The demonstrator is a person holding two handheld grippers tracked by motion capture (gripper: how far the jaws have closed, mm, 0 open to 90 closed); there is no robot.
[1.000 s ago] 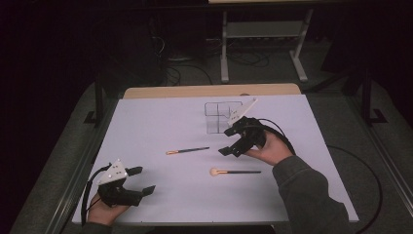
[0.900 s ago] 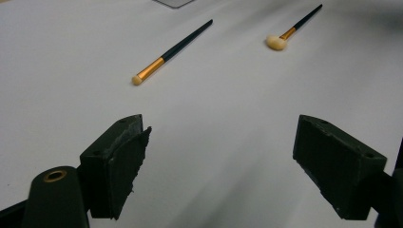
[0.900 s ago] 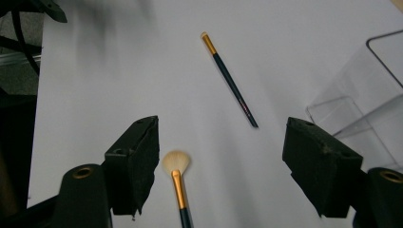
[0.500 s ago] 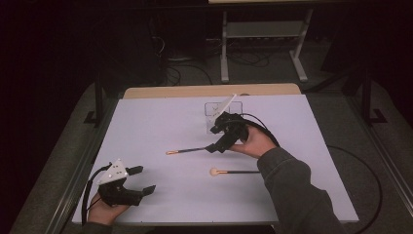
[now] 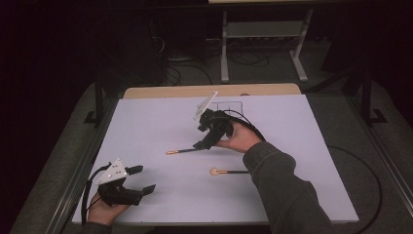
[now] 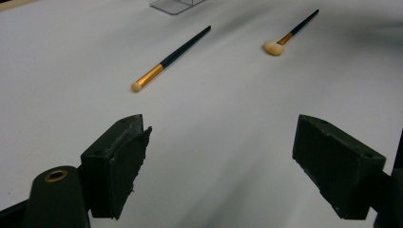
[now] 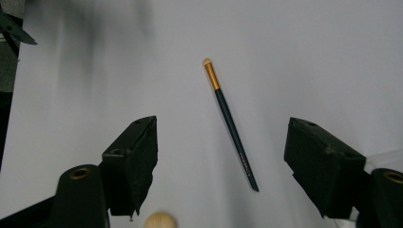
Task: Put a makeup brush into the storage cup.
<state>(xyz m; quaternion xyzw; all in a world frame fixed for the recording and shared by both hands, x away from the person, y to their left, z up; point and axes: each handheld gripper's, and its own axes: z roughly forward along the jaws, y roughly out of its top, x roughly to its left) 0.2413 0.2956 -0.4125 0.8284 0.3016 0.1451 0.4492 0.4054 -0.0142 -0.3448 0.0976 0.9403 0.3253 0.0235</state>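
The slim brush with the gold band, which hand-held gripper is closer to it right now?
Right. The right hand-held gripper hovers right over the slim brush, jaws open astride its handle. The left hand-held gripper rests near the table's front left corner, well apart from it.

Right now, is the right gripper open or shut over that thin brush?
Open. The right gripper has its jaws wide apart, with the thin brush lying on the table between them, untouched.
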